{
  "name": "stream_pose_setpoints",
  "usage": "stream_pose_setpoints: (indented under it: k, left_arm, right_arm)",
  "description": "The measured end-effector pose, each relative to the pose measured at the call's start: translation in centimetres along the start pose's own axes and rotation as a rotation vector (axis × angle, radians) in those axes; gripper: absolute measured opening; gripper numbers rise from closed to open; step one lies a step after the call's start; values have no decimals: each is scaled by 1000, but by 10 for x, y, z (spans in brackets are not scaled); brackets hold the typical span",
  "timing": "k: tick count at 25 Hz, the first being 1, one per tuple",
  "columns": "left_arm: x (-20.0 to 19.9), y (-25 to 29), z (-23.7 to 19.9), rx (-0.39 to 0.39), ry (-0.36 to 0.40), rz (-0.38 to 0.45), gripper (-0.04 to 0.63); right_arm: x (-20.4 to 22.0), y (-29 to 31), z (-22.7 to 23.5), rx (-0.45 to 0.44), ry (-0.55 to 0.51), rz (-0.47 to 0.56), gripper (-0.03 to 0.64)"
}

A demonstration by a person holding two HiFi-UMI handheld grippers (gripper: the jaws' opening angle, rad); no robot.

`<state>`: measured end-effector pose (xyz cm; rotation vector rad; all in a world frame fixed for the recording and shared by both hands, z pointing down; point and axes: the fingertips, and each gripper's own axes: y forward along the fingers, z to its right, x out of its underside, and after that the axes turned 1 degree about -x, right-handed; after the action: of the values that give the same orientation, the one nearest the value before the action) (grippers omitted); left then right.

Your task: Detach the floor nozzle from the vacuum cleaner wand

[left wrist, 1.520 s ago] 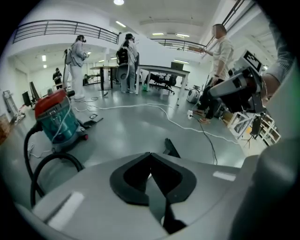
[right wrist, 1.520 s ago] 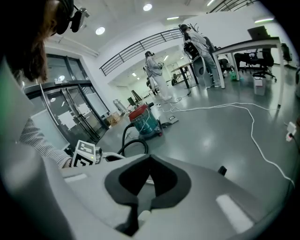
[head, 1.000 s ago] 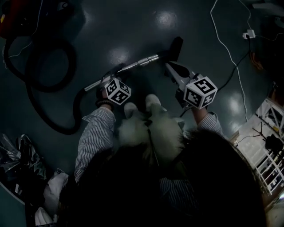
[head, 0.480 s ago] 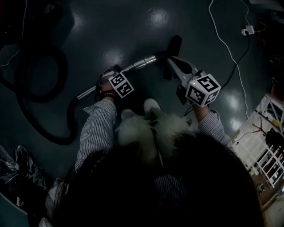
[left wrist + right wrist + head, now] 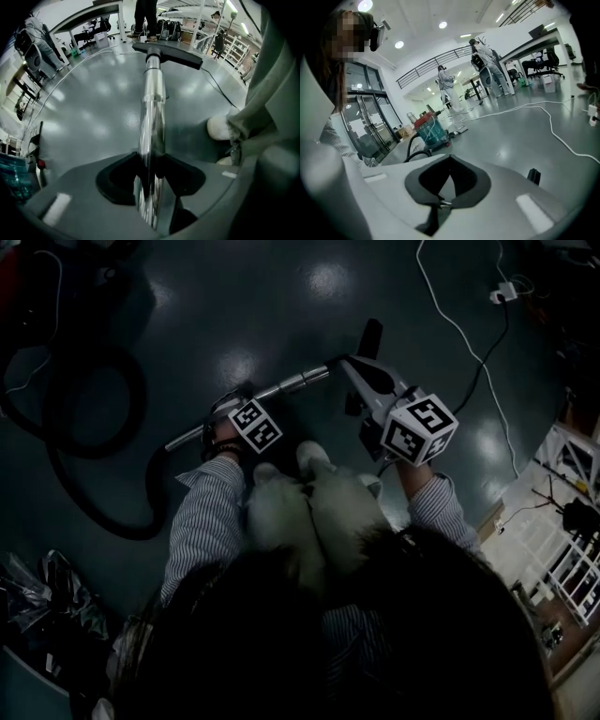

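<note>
A chrome wand [image 5: 281, 388] lies on the dark floor, and its black floor nozzle [image 5: 370, 338] is still joined at the far end. My left gripper [image 5: 239, 416] points straight down over the wand's middle. In the left gripper view the wand [image 5: 152, 108] runs between the jaws towards the nozzle [image 5: 166, 50]. The left gripper [image 5: 150, 163] is closing, and its pads [image 5: 123, 176] touch the tube on both sides. My right gripper [image 5: 351, 367] is shut and empty, hovering just above the wand's nozzle end. In its own view the right gripper [image 5: 443, 199] holds nothing.
A black hose [image 5: 94, 493] loops from the wand's near end to the red canister [image 5: 431, 132]. A white cable [image 5: 459, 329] crosses the floor at right. Bags [image 5: 37, 592] lie at lower left and shelving [image 5: 572, 512] stands at right. The person's white shoes [image 5: 314, 456] are beside the wand.
The left gripper has come down onto the wand and its jaws have narrowed around it. The right gripper has lifted a little, still shut, near the nozzle end.
</note>
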<state>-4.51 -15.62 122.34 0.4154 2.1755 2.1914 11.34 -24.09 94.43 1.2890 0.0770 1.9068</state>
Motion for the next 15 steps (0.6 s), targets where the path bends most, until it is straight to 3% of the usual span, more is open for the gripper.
stream_pose_setpoints:
  k: [7, 15]
  left_arm:
    - [-27, -133, -6, -1, -10, 10, 178]
    - [-58, -336, -40, -92, -56, 69, 178]
  right_arm:
    - [-114, -73, -61, -17, 10, 89, 2]
    - [-280, -170, -162, -82, -46, 206, 2]
